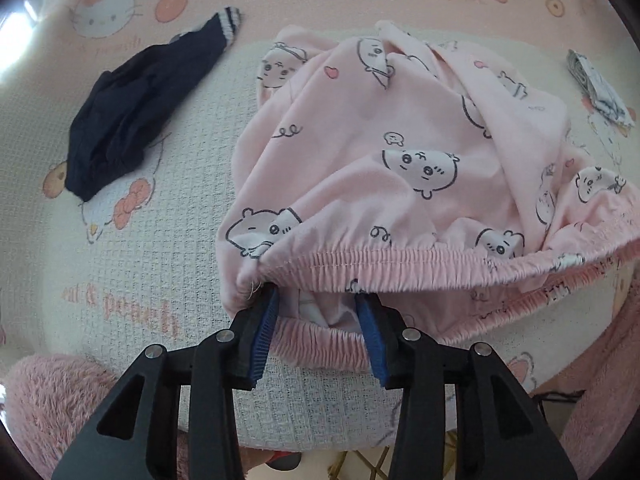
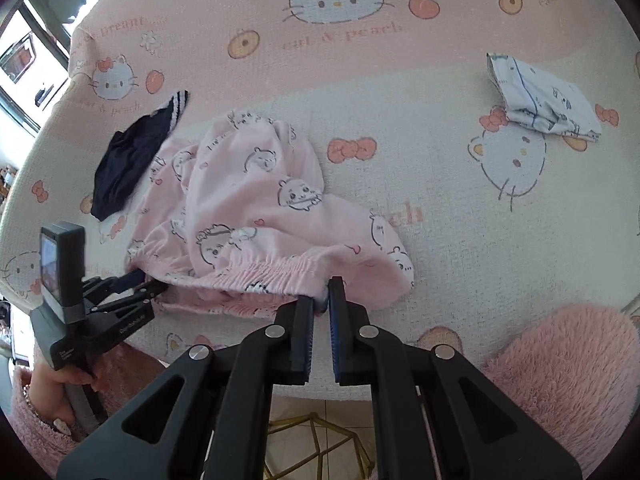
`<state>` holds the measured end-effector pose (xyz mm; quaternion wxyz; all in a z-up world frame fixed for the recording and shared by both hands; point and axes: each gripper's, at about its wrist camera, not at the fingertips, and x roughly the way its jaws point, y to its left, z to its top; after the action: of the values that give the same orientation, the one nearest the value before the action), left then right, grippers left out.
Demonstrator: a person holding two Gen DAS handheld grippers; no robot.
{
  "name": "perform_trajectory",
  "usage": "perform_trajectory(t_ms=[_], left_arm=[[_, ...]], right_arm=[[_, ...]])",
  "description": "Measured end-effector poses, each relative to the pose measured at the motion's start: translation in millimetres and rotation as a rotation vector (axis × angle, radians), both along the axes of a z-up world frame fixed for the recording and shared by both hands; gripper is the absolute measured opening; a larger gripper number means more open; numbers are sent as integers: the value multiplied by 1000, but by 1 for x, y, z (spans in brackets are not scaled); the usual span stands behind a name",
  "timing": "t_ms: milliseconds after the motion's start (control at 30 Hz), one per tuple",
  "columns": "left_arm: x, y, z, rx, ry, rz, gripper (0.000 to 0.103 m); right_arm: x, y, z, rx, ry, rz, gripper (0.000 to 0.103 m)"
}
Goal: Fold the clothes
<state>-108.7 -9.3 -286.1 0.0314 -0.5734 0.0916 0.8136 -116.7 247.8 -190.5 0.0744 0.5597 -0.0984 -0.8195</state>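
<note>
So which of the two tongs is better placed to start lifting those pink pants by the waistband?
Probably the right tongs: they look nearly closed on the pink pants' waistband corner. The left tongs are open, straddling the elastic without gripping.

Overall light: bright, even daylight in both views.
Source: window [image 2: 28, 52] at upper left of the right wrist view; matching blown-out glare patch [image 1: 16, 24] at upper left of the left wrist view.
Shadows: soft and faint; a weak one under the pink garment [image 2: 248, 216] along its near edge.
Focus: cloth print and weave sharp at centre; slight softness toward the rims.
Distortion: strong fisheye bowing; the printed blanket [image 2: 460, 240] curves away at its edges.
Corners: black vignette on both pictures.
</note>
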Motion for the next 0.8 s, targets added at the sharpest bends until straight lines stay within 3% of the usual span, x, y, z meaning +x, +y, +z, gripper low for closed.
perform_trajectory(t_ms=[33, 100, 167, 267, 600, 733, 800], left_arm=[[4, 0, 0, 17, 7, 14, 32], [8, -4, 6, 88, -1, 23, 8], [10, -15, 19, 231, -32, 42, 2], [16, -27, 38, 296, -9, 32, 2], [40, -66, 104, 430, 102, -22, 2], [37, -54, 88, 330, 77, -65, 2], [31, -41, 70, 273, 10, -130, 2]], right_arm=[[-1, -1, -8, 11, -21, -1, 6], [-6, -3, -28, 27, -80, -5, 6], [-7, -3, -38, 21, -113, -11, 6], [-6, -2, -23, 4, -61, -12, 6], [3, 7, 70, 19, 183, -52, 6], [11, 4, 77, 45, 190, -42, 6], [14, 4, 70, 27, 162, -42, 6]])
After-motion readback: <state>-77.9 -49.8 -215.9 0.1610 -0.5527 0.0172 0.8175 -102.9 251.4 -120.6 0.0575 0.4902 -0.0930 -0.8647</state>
